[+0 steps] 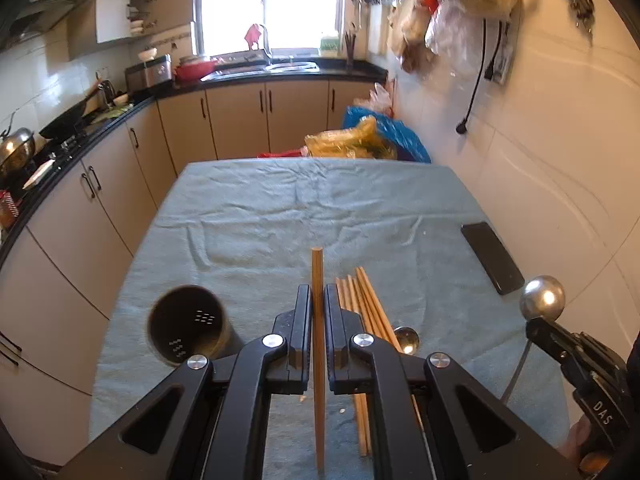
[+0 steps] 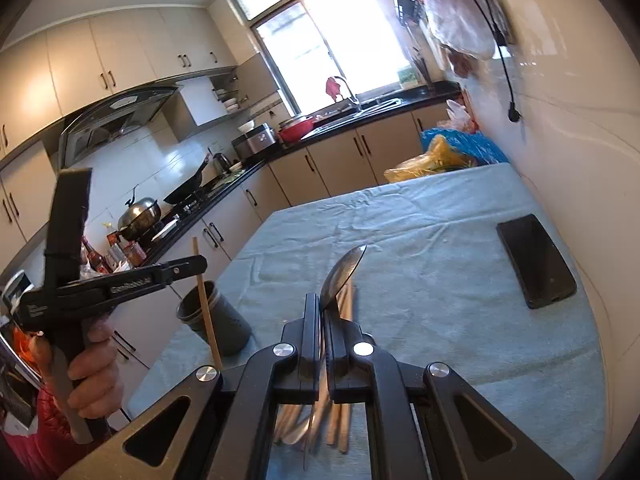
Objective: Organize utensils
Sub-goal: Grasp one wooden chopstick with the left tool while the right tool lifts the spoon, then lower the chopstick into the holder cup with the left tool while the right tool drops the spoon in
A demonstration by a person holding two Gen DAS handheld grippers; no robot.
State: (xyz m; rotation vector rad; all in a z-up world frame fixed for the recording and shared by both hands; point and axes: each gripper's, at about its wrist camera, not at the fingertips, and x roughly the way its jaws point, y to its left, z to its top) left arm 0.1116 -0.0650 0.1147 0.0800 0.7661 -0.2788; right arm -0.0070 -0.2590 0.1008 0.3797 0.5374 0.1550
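1. The left gripper (image 1: 317, 332) is clamped on one wooden chopstick (image 1: 317, 280), held up off the table with its blunt end pointing away from the camera.
2. The right gripper (image 2: 323, 332) is closed on one metal spoon (image 2: 344, 274), gripped low on the bowl's neck, the bowl standing up and tilted right. In the left wrist view the same spoon's rounded back shows at the right edge.
3. A person's hand (image 2: 90, 376) wraps the handle of the left gripper, seen from the right wrist view.
4. Just beyond the left gripper's fingers, a bundle of about six more chopsticks (image 1: 362, 304) lies flat on the cloth, side by side; the exact count is hard to tell.
5. One further spoon (image 1: 406, 340) rests beside that bundle, touching or nearly touching it.
6. One dark cylindrical utensil holder (image 1: 188, 324) stands upright to the left of the chopsticks, with small slots in its wall; its inside looks empty.
7. One black phone (image 1: 492, 258) lies flat near the table's right edge, well apart from the utensils.
8. A wrinkled grey-green tablecloth (image 1: 280, 208) covers the table.
9. Past the far edge sit yellow and blue plastic bags (image 1: 372, 140).
10. Beyond them are beige kitchen cabinets, a black countertop (image 1: 280, 74) with a sink, and a bright window.
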